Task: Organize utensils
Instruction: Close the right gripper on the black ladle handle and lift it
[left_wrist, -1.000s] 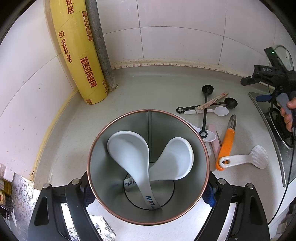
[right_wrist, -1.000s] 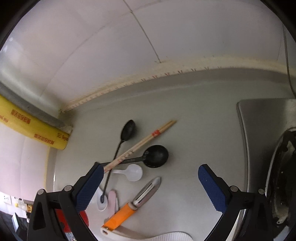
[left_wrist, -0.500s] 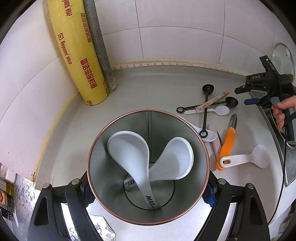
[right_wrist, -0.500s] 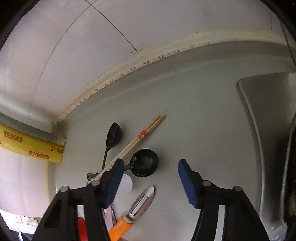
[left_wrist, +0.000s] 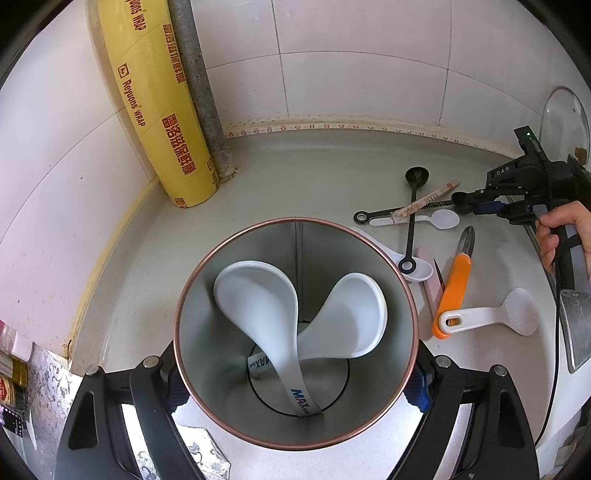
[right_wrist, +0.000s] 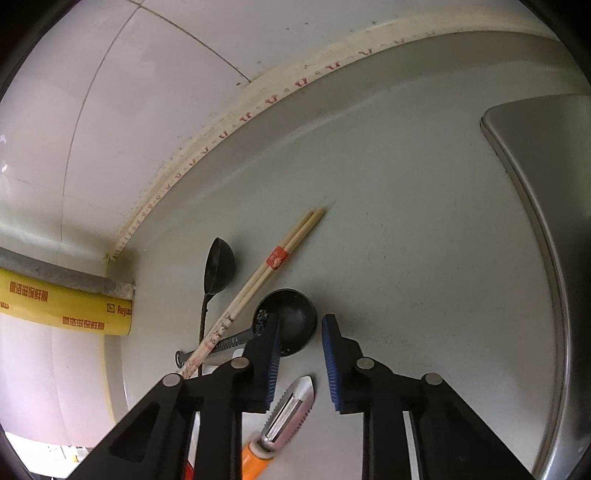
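Two white ladles (left_wrist: 295, 314) stand bowl-up in the steel cup (left_wrist: 295, 328) that the left gripper (left_wrist: 295, 384) clamps, its fingers (left_wrist: 173, 384) pressed to the cup's opposite walls. The cup is thin brushed metal with a copper-coloured rim, rigid but smooth, so I judge it could slip if the hold slackens. On the pale surface (left_wrist: 303, 177) to the right lie the loose utensils: a black scoop (left_wrist: 413, 206), chopsticks (left_wrist: 424, 199), a small white spoon (left_wrist: 439, 219), an orange peeler (left_wrist: 456, 280) and a white paddle (left_wrist: 506, 314). A hand (left_wrist: 561, 236) brings the right gripper (left_wrist: 465, 201) down at the far end of that cluster. A yellow wrap roll (left_wrist: 159, 103) leans in the tiled corner.

Seen from the right wrist, the right gripper (right_wrist: 299, 350) has just been closing; its fingers (right_wrist: 273, 354) now stand narrow, with the round bowl of a second black scoop (right_wrist: 291, 317) just ahead of and partly between them, not yet pinched as far as I can tell. That scoop looks like light, stiff matte plastic, its ribbed handle lying under the chopsticks (right_wrist: 273, 262). I judge the bowl rim the nearest hold, though the ribbed handle would give surer purchase. The peeler blade (right_wrist: 291, 410), serrated metal, lies just below the fingers.
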